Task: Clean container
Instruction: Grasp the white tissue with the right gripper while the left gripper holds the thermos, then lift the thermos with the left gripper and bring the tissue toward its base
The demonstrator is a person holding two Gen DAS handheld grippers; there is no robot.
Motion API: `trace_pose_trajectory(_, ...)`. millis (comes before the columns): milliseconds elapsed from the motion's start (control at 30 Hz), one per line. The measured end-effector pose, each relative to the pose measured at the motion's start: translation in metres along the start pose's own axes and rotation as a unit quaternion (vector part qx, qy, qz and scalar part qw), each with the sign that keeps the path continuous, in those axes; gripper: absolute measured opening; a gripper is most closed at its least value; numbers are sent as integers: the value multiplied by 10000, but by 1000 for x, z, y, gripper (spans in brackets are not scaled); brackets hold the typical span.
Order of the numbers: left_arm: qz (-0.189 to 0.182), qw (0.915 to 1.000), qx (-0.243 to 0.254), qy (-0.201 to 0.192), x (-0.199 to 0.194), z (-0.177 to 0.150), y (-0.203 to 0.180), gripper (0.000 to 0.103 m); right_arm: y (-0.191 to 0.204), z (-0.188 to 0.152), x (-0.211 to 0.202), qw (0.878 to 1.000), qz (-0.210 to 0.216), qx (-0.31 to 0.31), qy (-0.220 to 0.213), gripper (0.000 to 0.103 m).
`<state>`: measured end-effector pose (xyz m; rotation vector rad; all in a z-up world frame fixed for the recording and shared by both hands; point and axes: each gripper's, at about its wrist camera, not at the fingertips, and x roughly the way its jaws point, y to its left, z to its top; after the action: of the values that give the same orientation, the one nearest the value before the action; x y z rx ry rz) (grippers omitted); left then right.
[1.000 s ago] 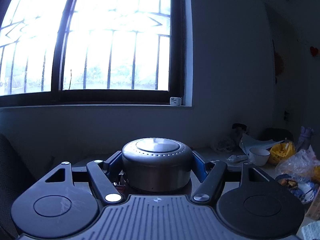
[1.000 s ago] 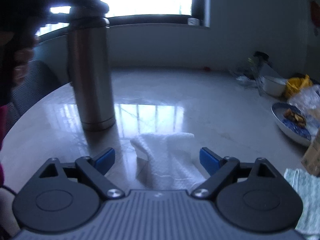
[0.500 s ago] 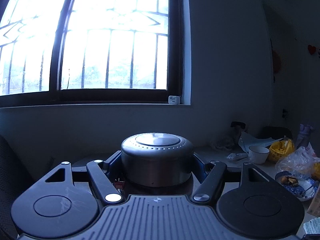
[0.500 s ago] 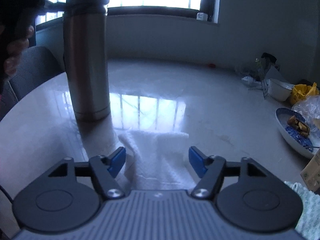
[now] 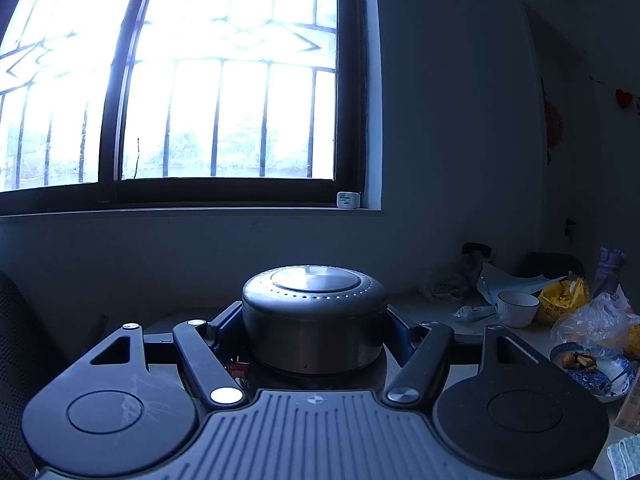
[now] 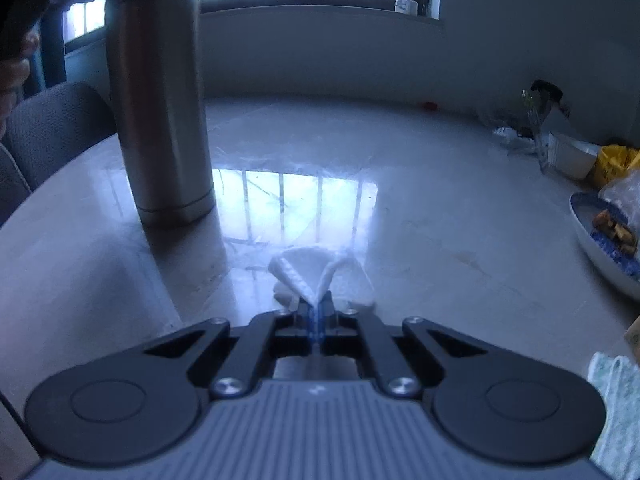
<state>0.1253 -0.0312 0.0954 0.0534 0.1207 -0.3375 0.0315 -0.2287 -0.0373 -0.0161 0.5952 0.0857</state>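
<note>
A tall steel flask [image 6: 160,116] stands upright on the pale table [image 6: 420,184] at the left of the right wrist view. My left gripper [image 5: 314,336] is shut on the flask's round lid [image 5: 314,312], gripping it from both sides at the top. My right gripper [image 6: 318,320] is shut on a white folded cloth [image 6: 310,276], pinched between the blue pads just above the table, to the right of and nearer than the flask.
A blue patterned plate with food [image 6: 604,236] lies at the right. A white cup [image 5: 516,308], yellow bag [image 5: 560,300] and plastic bags [image 5: 592,320] crowd the far right. A light green towel [image 6: 616,400] lies at the near right. A grey chair [image 6: 52,124] stands at the left.
My right gripper has closed from wide open onto the white cloth and lifted its fold. My left gripper stays shut on the flask's lid.
</note>
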Motion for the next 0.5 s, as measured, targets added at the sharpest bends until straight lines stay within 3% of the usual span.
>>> trace_pose_trajectory(133,-5,10000,-5,11,0,1,1,71,5,6,-12,9995,246,19,-212,3)
trace_pose_trajectory(233,-6,10000,-12,19,0,1,0,71,0,18,-19,9964,656,286,-447,3)
trace_pose_trajectory(433,-13,10000,-28,33,0,1,0,71,-1,51,-29,9779,1557,649,-1233,3)
trace_pose_trajectory(500,-10,10000,-24,36,0,2,-1,71,8,61,-32,9726,1744,519,-1447,3)
